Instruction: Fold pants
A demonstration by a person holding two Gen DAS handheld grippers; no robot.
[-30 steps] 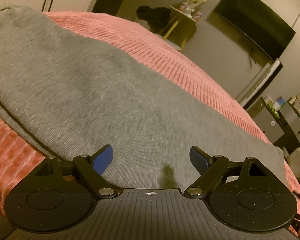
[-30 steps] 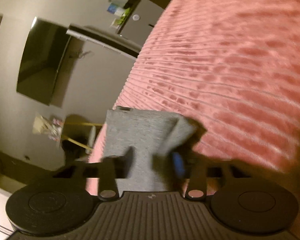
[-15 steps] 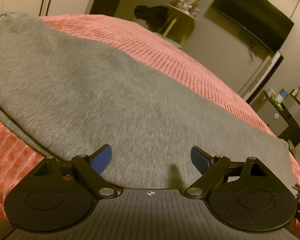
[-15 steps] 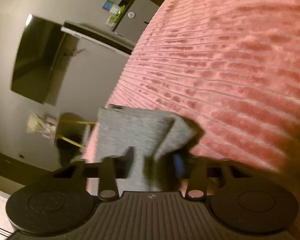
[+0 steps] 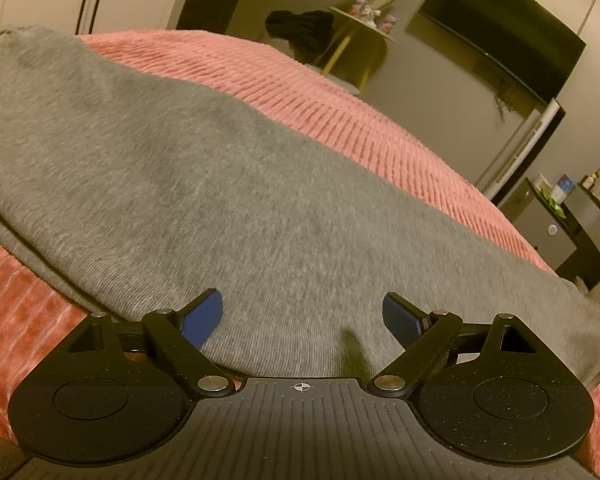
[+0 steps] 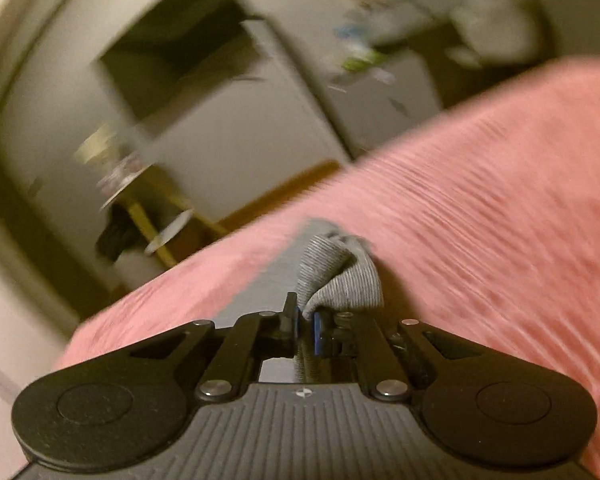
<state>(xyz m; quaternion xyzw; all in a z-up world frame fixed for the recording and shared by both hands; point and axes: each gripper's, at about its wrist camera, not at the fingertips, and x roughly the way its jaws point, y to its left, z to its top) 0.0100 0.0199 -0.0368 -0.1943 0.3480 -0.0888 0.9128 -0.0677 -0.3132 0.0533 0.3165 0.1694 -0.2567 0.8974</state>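
Grey pants (image 5: 204,200) lie flat across a pink ribbed bedspread (image 5: 340,120), stretching from upper left to lower right in the left wrist view. My left gripper (image 5: 302,314) is open, its blue pads low over the near edge of the pants, holding nothing. My right gripper (image 6: 306,322) is shut on a bunched end of the grey pants (image 6: 336,276), lifted slightly off the bedspread (image 6: 500,260). The right wrist view is blurred by motion.
Beyond the bed stand a small yellow-legged table (image 5: 356,40) with a dark garment, a wall-mounted TV (image 5: 500,36), and a cabinet (image 5: 556,232) with bottles at the right. The bed edge drops off at the lower left.
My right gripper has closed on the end of the pants and swung round, so the view now tilts toward the room. My left gripper stays open and has barely moved.
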